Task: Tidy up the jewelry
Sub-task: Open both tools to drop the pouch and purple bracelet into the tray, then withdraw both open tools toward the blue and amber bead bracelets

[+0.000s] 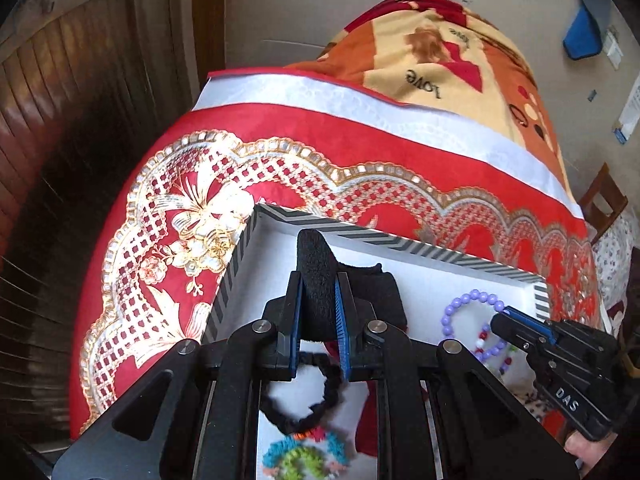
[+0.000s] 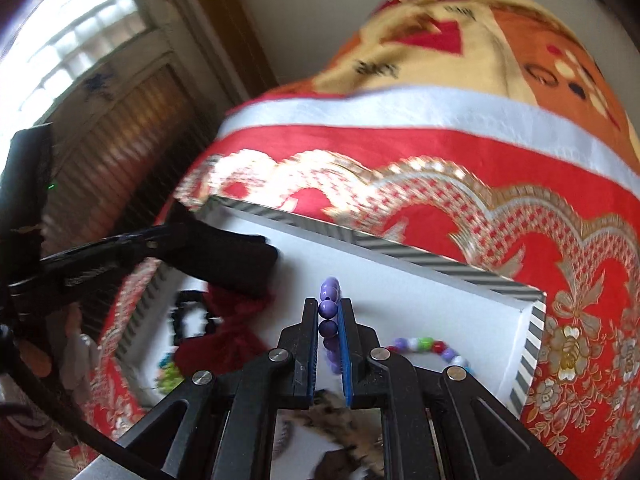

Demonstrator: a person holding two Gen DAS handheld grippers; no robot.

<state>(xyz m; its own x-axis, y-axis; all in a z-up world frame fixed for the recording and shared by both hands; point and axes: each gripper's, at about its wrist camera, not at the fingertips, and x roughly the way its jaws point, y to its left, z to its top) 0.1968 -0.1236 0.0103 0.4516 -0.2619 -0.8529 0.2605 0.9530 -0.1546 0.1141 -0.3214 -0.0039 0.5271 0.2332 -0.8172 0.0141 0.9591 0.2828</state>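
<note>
Left gripper [image 1: 319, 292]: jaws nearly closed, clamped on a black fuzzy band [image 1: 320, 264]. The band stands up between the blue pads and sticks out past the fingertips; more of it bulges to the right of the right finger. Seen from the right wrist, the same gripper [image 2: 224, 256] comes in from the left with the black band at its tip, over the box's near-left part.

Right gripper [image 2: 329, 312]: jaws almost fully closed, pinching a purple bead bracelet [image 2: 329, 308]. Beads line up in the narrow gap between the pads, and the top few rise above the fingertips. From the left wrist, the right gripper [image 1: 505, 314] enters from the lower right, and the purple loop [image 1: 472, 304] hangs off its tip to the left.

Box [image 1: 400, 240]: white inside, grey-and-white chevron rim, lying under both grippers on a red cloth [image 1: 280, 132] with gold and white lace print.

Contents of box:
- Black scrunchie [image 1: 304, 396], directly below and behind the left fingertips.
- Multicoloured fuzzy ring [image 1: 304, 456] (teal, green, orange), further back, toward the camera.
- Dark red fabric piece [image 2: 228, 332], left of the right gripper's fingers.
- Mixed-colour bead bracelet [image 2: 428, 348], just right of the right fingers, on the white floor.
- Brown spotted furry item [image 2: 340, 416], behind the right pads; blurred, cannot identify.

Beyond the red cloth: an orange and cream blanket [image 1: 440, 52], printed "Love".
</note>
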